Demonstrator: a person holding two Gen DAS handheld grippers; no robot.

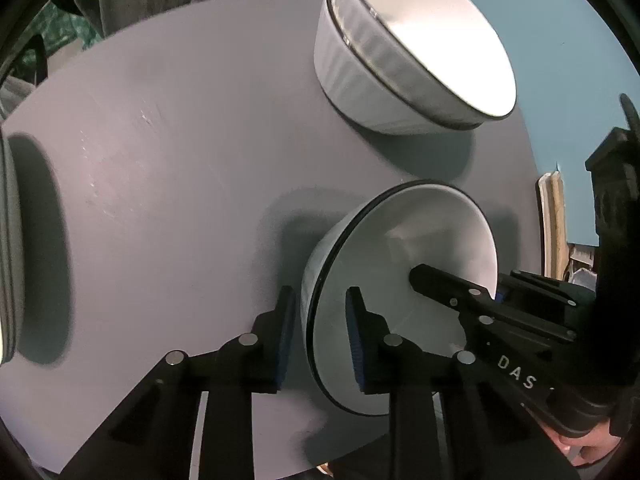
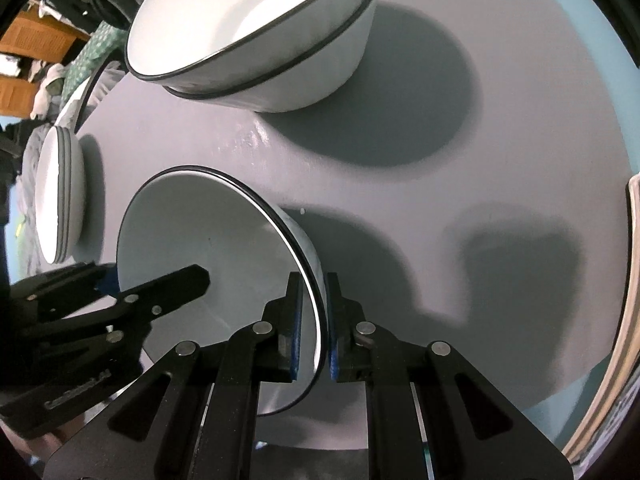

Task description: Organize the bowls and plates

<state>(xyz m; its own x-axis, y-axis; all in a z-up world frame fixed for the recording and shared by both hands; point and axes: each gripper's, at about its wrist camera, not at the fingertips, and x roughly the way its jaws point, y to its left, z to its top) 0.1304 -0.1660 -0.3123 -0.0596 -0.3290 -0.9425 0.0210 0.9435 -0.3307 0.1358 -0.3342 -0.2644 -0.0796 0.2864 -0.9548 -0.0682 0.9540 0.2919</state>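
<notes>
Straddling the near rim of a white bowl [image 1: 400,300] on the grey table [image 1: 160,160], the left gripper [image 1: 320,336] stands with jaws apart, not yet pinching; the right gripper [image 2: 311,320] is clamped on the opposite rim. Two stacked bowls [image 2: 280,48] sit beyond.

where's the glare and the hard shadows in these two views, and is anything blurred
Left wrist: bright glare inside the stacked bowls, dark oval shadow at the left edge, fisheye bending the table. Right wrist: small sheen on the table, heavy shadow behind the stacked bowls; gripped bowl sharp, background clutter soft.
</notes>
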